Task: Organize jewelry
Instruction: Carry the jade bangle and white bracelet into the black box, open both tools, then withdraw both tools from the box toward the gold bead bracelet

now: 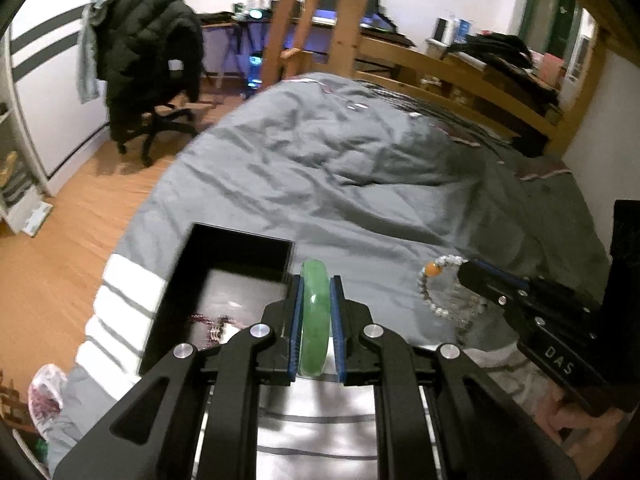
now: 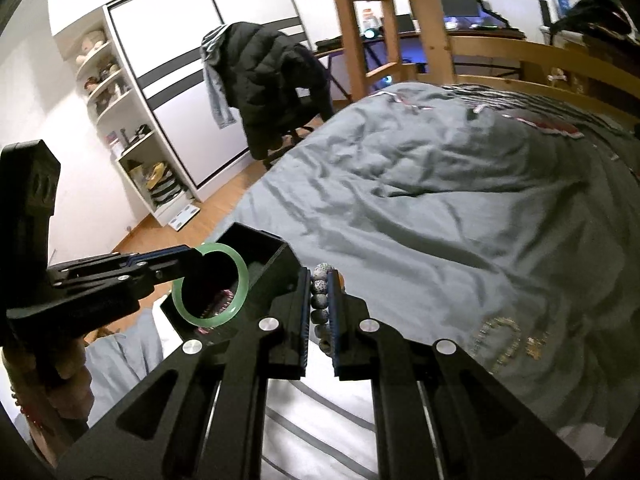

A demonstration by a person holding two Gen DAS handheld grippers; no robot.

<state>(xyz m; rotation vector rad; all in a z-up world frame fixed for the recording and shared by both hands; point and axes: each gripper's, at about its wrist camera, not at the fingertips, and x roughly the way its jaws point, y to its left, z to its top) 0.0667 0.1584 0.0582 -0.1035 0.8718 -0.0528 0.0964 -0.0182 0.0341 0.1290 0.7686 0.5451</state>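
Green jade-like stone bangle (image 1: 315,320) pinched in my left gripper (image 1: 316,322) jaws and a pale beaded bracelet (image 2: 322,304) pinched in my right gripper (image 2: 322,312), both hang unplaced above the open black rectangular box (image 1: 224,256) near the grey bed's (image 1: 360,168) foot edge, already holding one chain, with open bedding beyond.

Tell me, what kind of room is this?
Most likely a bedroom: a bed under a rumpled grey duvet, a white sliding-door wardrobe, and a black padded jacket draped over a desk chair.
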